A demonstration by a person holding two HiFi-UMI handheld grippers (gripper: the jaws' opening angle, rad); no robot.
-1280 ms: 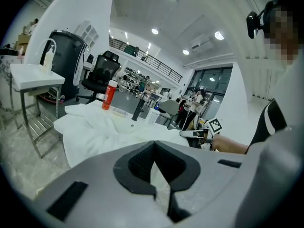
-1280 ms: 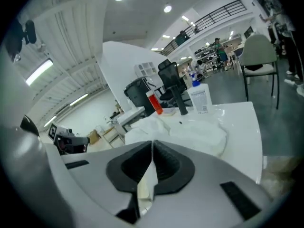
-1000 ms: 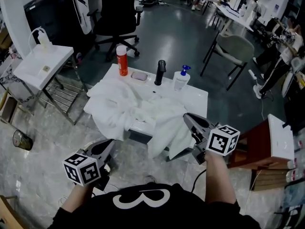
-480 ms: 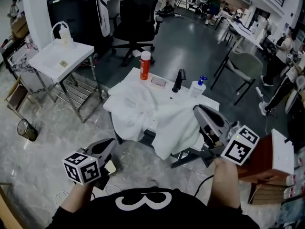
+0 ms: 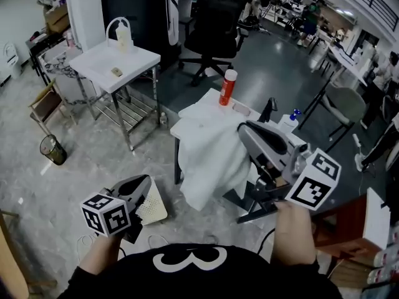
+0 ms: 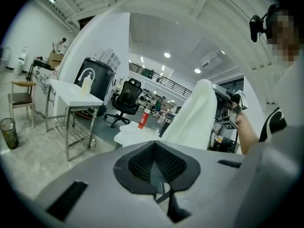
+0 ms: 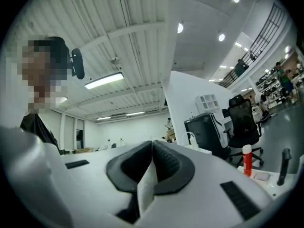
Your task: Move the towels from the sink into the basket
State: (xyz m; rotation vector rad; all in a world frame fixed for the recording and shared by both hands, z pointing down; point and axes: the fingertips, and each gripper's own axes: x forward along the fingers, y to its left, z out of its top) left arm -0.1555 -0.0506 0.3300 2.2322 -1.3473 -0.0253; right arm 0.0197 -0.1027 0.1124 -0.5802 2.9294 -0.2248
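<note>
White towel hangs in long folds from my right gripper, pinched at its top edge, draping past the white sink, where another towel lies crumpled.

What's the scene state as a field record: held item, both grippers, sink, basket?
held: white towel, hanging off the sink edge
right hand-held gripper: jaws shut on the towel
left hand-held gripper: jaws together, empty
sink: more white cloth on top; black faucet and orange bottle at back
basket: white perforated item on the floor by the left hand-held gripper, likely it; mostly hidden
</note>
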